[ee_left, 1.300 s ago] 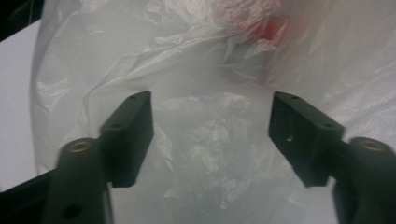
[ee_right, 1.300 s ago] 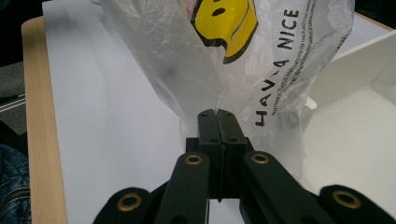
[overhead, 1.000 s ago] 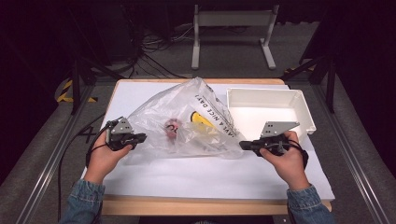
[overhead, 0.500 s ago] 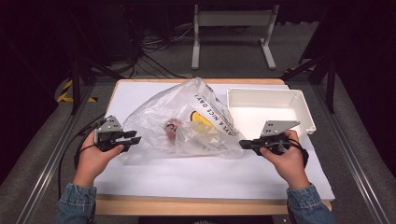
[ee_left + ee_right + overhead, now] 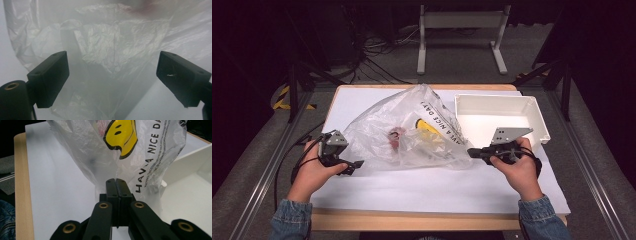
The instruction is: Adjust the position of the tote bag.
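Note:
A clear plastic bag [image 5: 412, 135] with a yellow smiley face [image 5: 121, 135] and black lettering lies crumpled on the white table sheet [image 5: 412, 185]. Something reddish [image 5: 394, 136] shows through the film. My right gripper [image 5: 472, 152] [image 5: 116, 182] is shut on the bag's right edge, with thin film pinched between its jaws. My left gripper [image 5: 354, 166] [image 5: 112, 75] sits just off the bag's left end. Its jaws have just been opening and now stand wide apart. The bag [image 5: 112, 45] lies ahead of them, and nothing is pressed between the pads.
A shallow white tray [image 5: 497, 102] stands at the back right of the table, right behind my right gripper; its wall [image 5: 185, 165] is close beside the bag. The wooden table edge [image 5: 412, 220] runs along the front.
My left gripper has let go of the bag's left end, opened wide and drawn back a little to the left. The right gripper has stayed in place, shut.

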### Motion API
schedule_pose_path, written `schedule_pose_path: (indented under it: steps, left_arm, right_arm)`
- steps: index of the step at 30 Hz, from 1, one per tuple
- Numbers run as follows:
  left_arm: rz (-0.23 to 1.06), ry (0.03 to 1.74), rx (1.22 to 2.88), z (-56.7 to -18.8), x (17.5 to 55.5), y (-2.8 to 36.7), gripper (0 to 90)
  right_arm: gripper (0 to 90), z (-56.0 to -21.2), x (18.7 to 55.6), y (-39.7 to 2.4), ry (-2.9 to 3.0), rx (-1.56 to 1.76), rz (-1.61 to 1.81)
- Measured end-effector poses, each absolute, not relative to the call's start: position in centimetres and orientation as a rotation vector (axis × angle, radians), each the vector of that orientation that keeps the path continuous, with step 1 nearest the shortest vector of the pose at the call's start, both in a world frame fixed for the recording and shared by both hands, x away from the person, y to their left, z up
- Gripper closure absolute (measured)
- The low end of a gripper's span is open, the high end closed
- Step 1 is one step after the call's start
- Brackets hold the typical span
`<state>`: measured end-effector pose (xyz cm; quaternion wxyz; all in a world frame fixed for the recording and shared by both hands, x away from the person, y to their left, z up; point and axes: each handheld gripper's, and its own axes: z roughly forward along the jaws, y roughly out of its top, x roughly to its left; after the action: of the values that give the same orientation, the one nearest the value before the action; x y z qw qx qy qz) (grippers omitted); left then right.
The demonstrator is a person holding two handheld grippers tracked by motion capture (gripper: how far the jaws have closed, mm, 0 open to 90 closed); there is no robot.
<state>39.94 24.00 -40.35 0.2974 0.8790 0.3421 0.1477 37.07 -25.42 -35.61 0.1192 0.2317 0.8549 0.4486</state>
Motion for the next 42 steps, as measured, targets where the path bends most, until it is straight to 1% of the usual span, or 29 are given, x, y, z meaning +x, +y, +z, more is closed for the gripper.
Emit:
schedule_pose_path:
  steps: [2,3,4,5,6,8,9,10,12,14,22,27,30,42]
  left_arm:
    - [0.386,0.918,2.356,-40.9,40.2,23.8,12.2]
    - [0.375,0.918,2.362,-41.1,40.3,23.7,14.1]
    - [0.362,0.915,2.370,-41.3,40.4,23.7,17.6]
    - [0.359,0.912,2.372,-41.3,40.5,23.7,23.6]
    - [0.347,0.904,2.370,-41.3,40.5,23.8,30.7]
    - [0.330,0.869,2.364,-40.9,40.3,24.0,53.6]
    - [0.316,0.860,2.341,-40.5,40.2,24.2,67.2]
    - [0.298,0.854,2.323,-40.1,40.0,24.4,77.3]
    - [0.283,0.842,2.274,-39.0,39.5,24.8,87.0]
    - [0.291,0.826,2.247,-37.9,38.9,25.2,89.2]
    - [0.274,0.739,2.150,-34.5,36.6,26.1,89.3]
    - [0.294,0.693,2.120,-33.5,35.7,26.3,89.3]
    - [0.284,0.673,2.099,-32.9,35.2,26.3,89.4]
    - [0.310,0.548,1.989,-29.8,32.1,26.9,89.6]
  right_arm:
    - [90.0,-35.6,37.1,-25.4,2.500,0.679,1.311]
    - [90.0,-35.6,37.1,-25.4,2.500,0.679,1.311]
    - [90.0,-35.6,37.1,-25.4,2.500,0.679,1.311]
    - [90.0,-35.6,37.0,-25.4,2.501,0.679,1.311]
    - [90.0,-35.6,37.0,-25.4,2.501,0.678,1.312]
    - [90.0,-35.6,37.0,-25.4,2.501,0.677,1.311]
    - [90.0,-35.6,37.0,-25.4,2.502,0.677,1.311]
    - [90.0,-35.7,37.0,-25.4,2.503,0.676,1.311]
    - [90.0,-35.6,37.0,-25.3,2.504,0.674,1.314]
    - [90.0,-35.6,37.0,-25.3,2.505,0.670,1.313]
    - [90.0,-35.5,37.0,-25.2,2.506,0.663,1.315]
    - [90.0,-35.4,37.0,-25.0,2.508,0.654,1.317]
    - [90.0,-35.3,37.0,-24.9,2.508,0.644,1.321]
    - [90.0,-34.8,36.9,-24.3,2.502,0.609,1.339]
